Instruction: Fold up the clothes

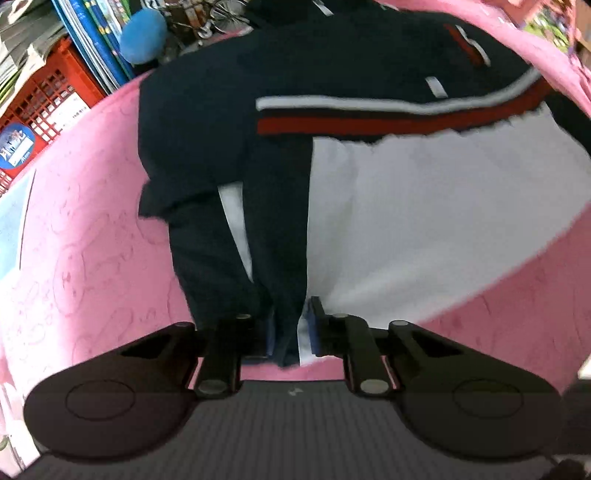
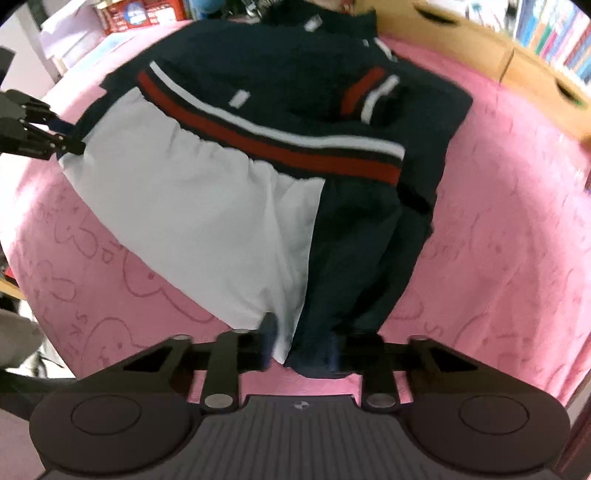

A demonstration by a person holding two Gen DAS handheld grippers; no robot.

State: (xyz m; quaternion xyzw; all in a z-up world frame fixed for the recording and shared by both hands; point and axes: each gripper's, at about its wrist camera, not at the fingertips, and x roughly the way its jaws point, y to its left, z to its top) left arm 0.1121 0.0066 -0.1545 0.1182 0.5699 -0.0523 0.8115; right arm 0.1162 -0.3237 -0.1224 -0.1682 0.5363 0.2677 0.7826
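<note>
At the near edge of the pink cover, the left claw [image 1: 288,336] is seen pinching the hem of the jacket [image 1: 280,155] between its blue-padded fingers [image 1: 314,328]. The right claw [image 2: 301,349] is pressed in the same way on another part of the same hem, where the white panel [image 2: 207,206] and the navy cloth meet. In the right wrist view the left claw [image 2: 72,142] is also seen at the far left side, holding the corner of the white panel.

The jacket is spread over the middle of the pink cover [image 2: 498,240]. It is made of thin, smooth navy fabric with a white lower part, and a red stripe [image 2: 266,147] and a white stripe are carried across the chest and on one sleeve. Small white patches are sewn on it, but their writing is too blurred to be read. The pink cover is soft and is printed with faint outline drawings of rabbits and some letters.

Beyond the far edge, a red plastic crate [image 1: 48,96] with a blue round label, upright blue books [image 1: 92,40] and a blue round object [image 1: 144,35] are seen in the left wrist view. A cardboard box [image 2: 480,44] with handle holes and a row of books are seen behind the far right corner.
</note>
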